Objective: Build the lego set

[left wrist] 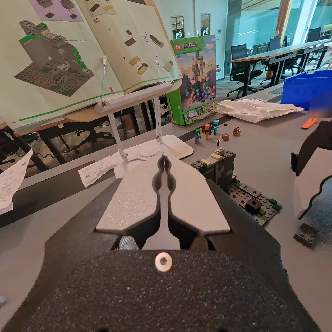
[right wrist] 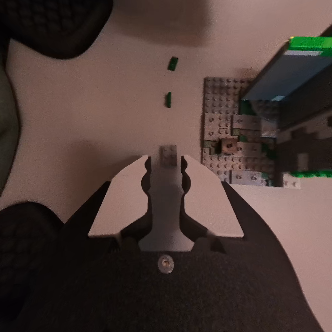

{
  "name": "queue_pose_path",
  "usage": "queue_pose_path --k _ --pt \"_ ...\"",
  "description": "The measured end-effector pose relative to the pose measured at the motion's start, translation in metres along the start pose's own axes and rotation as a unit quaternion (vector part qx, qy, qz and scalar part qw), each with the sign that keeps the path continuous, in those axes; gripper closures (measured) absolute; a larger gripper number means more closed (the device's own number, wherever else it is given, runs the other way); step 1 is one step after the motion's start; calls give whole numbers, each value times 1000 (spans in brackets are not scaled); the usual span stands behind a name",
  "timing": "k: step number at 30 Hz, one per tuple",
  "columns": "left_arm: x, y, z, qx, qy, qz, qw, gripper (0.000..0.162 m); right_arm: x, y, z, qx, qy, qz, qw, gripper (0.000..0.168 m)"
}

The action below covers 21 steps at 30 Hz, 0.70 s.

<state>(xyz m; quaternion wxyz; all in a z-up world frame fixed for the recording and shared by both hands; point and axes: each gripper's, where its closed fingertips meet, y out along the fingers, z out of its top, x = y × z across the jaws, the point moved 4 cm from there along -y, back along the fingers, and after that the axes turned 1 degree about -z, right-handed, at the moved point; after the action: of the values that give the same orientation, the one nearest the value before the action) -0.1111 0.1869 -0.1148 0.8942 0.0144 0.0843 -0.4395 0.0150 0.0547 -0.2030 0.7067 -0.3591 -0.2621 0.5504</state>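
Each gripper, left (left wrist: 164,159) and right (right wrist: 164,158), has a speckled black body, two pale grey fingers (left wrist: 133,199) with wavy black inner pads, and one silver screw (left wrist: 163,261) centred behind the fingers.

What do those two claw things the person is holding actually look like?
Both match. The left claw and the right claw each have two flat, pale grey fingers with wavy black inner edges, set on a broad, speckled black body that widens toward the camera. A single round silver screw sits in the middle of the body. No cables or sleeves show.
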Motion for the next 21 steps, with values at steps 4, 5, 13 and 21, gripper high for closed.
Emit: queue_pose_path --k 4,5,13,21 --pt "2 0 0 -4 9 -7 1000 162 -1 16 -2 -46 -11 -15 999 140" --pt "3 0 0 -4 9 -9 1000 162 -2 18 -3 -49 -12 -15 999 142" --pt "43 -5 -3 -85 21 -202 975 162 -5 19 10 -23 -26 -19 999 152" --pt "96 -47 -63 -298 120 -396 860 145 -16 26 15 -34 -44 -5 998 152"
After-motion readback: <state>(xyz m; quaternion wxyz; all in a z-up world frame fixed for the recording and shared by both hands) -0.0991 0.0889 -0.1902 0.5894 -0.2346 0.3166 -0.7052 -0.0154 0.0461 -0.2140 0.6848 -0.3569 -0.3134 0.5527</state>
